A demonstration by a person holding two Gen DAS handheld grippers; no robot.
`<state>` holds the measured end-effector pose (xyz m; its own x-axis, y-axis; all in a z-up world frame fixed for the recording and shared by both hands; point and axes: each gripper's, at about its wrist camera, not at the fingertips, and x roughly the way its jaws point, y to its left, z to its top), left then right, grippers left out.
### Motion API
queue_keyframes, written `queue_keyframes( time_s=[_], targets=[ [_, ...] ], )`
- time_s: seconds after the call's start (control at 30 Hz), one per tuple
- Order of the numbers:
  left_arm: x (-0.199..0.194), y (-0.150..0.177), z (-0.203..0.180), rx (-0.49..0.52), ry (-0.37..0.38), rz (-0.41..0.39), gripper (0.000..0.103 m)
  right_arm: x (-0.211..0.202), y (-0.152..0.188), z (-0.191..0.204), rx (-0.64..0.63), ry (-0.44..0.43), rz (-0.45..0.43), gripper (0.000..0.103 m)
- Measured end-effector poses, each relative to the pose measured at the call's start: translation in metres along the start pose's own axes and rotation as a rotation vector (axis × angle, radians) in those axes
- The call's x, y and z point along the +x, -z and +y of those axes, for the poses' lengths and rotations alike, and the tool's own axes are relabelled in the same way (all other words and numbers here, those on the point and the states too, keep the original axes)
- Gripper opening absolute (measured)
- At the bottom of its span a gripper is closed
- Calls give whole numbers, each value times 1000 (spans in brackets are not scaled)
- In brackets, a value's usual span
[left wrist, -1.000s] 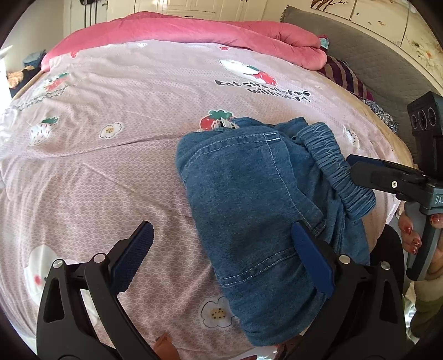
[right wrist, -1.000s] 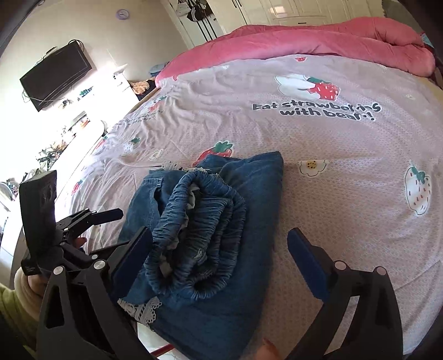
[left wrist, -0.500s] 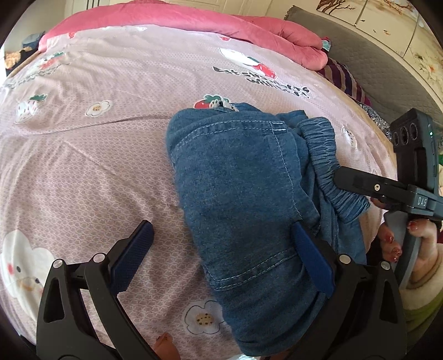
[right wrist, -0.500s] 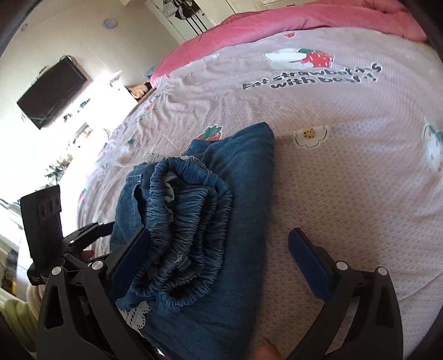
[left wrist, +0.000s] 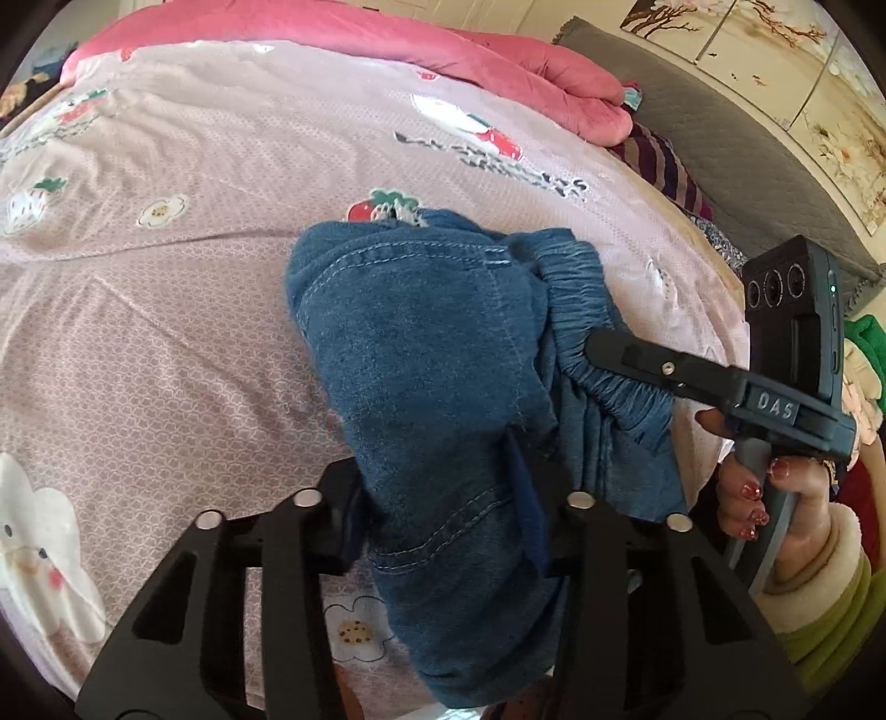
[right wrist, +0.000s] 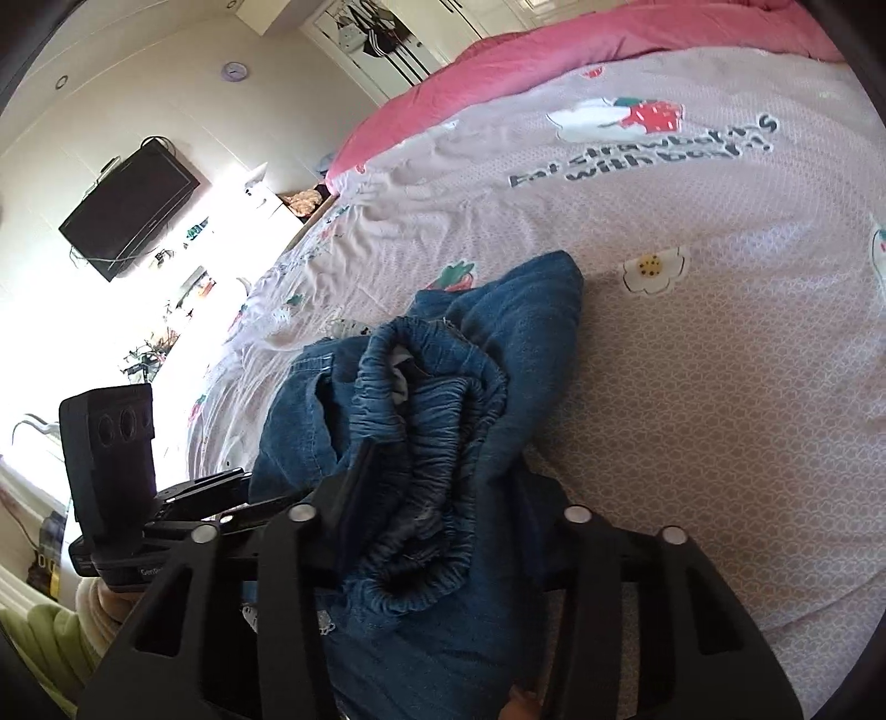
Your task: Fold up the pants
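The pants (left wrist: 437, 376) lay as a folded denim bundle near the front edge of the bed (left wrist: 183, 343), their long axis running away from the person toward the pink quilt (left wrist: 454, 50). The gathered waistband (right wrist: 437, 443) was stacked on the right side of the bundle, the smooth folded leg on the left. Both tools came at the near end, side by side, each pointing forward and down along that axis. The left gripper (left wrist: 443, 509) straddled the smooth denim, its jaws closing with the cloth bunched between them and already pinched. The right gripper (right wrist: 421, 526) sat over the waistband, jaws likewise closing on the elastic folds, which filled the gap. Neither hand was clearly nearer; each had its own half. In the left view the right hand (left wrist: 775, 498) gripped its handle just off the bed's edge. Any lift would likely have to be shared evenly, or the bundle might unroll.
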<state>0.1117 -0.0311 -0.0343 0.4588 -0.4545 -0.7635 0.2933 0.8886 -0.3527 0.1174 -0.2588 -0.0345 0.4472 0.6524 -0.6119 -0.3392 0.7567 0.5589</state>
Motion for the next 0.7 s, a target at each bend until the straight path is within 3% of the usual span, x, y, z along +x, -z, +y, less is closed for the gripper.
queue_keyframes(
  time_s=[0.17, 0.37, 0.47, 0.5, 0.53, 0.7],
  targets=[
    [-7, 1, -6, 14, -17, -21, 24, -7, 1, 6, -34, 17, -27, 29],
    [-16, -1, -9, 15, -17, -43, 22, -12, 1, 13, -63, 26, -42, 26],
    [-12, 0, -9, 18, -29, -38, 22, -9, 0, -2, 23, -8, -20, 37],
    [-11, 1, -9, 23, -36, -38, 22, -8, 0, -5, 43, -15, -12, 50],
    [-10, 1, -8, 27, -40, -37, 23, -7, 1, -10, 69, -11, -10, 56],
    [-5, 2, -6, 24, -41, -26, 27, -5, 1, -18, 123, -69, 4, 65]
  ],
)
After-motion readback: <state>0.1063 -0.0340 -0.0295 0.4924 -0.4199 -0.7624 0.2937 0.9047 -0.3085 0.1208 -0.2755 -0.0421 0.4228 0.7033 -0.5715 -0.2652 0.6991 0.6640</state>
